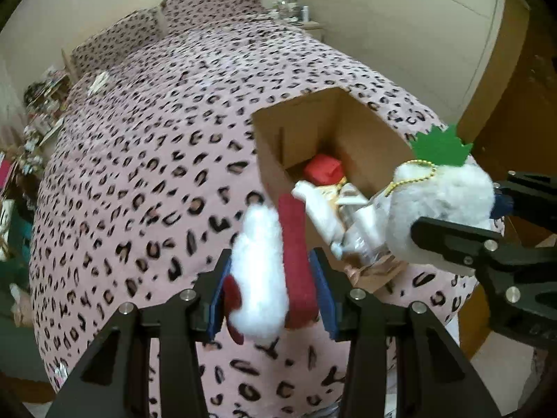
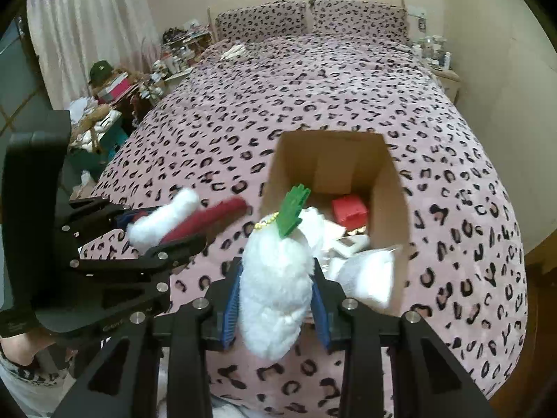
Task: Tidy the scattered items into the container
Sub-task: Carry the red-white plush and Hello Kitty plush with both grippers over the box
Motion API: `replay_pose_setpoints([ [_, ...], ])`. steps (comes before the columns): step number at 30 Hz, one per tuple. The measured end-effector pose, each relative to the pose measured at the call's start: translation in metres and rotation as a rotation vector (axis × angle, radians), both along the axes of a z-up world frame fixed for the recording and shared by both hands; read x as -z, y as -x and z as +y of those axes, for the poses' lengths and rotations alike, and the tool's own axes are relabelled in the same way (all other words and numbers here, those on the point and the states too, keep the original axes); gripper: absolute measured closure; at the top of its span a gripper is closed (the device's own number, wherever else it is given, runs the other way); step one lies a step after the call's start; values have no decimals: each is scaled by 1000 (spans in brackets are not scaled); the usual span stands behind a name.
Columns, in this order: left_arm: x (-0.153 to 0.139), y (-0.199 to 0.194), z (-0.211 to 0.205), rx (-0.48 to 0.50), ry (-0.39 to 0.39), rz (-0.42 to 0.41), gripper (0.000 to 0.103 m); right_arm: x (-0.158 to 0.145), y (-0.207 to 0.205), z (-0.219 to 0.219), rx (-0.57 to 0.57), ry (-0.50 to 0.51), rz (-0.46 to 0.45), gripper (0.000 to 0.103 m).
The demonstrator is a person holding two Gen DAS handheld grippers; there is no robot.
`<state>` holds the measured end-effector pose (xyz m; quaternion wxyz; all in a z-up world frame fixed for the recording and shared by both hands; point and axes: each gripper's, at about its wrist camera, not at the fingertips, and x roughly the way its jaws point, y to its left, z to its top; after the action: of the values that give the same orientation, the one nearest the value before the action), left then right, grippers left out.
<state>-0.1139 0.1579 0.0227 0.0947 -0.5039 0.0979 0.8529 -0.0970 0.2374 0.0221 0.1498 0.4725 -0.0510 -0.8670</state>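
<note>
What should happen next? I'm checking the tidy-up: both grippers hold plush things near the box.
Probably carry the white plush in the right gripper forward over the cardboard box and release. It already hangs at the box's near edge, while the left gripper with its red-and-white plush sits off to the side.

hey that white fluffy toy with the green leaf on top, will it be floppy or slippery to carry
The white fluffy toy probably squashes: its fur bulges around the right gripper jaws. It looks light, and unlikely to slip. Its green leaf and bead chain may flop loosely.
</note>
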Motion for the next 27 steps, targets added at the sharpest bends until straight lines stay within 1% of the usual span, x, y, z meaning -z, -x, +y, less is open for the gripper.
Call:
replay_pose_setpoints([
  [4, -3, 18, 18, 29, 18, 11, 58, 1, 12, 21, 32, 6, -6, 68],
  [12, -2, 56, 40, 56, 15, 10, 58, 16, 37, 49, 74, 12, -38, 68],
  [16, 6, 74, 46, 64, 9, -15, 58, 24, 47, 54, 76, 16, -53, 68],
  [18, 12, 75, 42, 65, -4, -29, 58, 27, 50, 56, 75, 22, -59, 68],
  [20, 23, 65, 34, 65, -8, -51, 58, 30, 50, 57, 75, 27, -65, 68],
  [21, 34, 53, 27, 65, -12, -72, 55, 31, 50, 58, 73, 30, -66, 68],
  [22, 40, 45, 21, 67, -18, -88, 46, 31, 50, 58, 70, 30, -65, 68],
  [24, 68, 18, 9, 57, -33, -134, 37, 32, 50, 57, 69, 26, -64, 68],
  [25, 80, 7, 6, 53, -43, -153, 35, 33, 51, 56, 67, 27, -64, 68],
  [27, 106, -16, 0, 44, -86, -187, 33, 34, 53, 54, 64, 29, -68, 68],
])
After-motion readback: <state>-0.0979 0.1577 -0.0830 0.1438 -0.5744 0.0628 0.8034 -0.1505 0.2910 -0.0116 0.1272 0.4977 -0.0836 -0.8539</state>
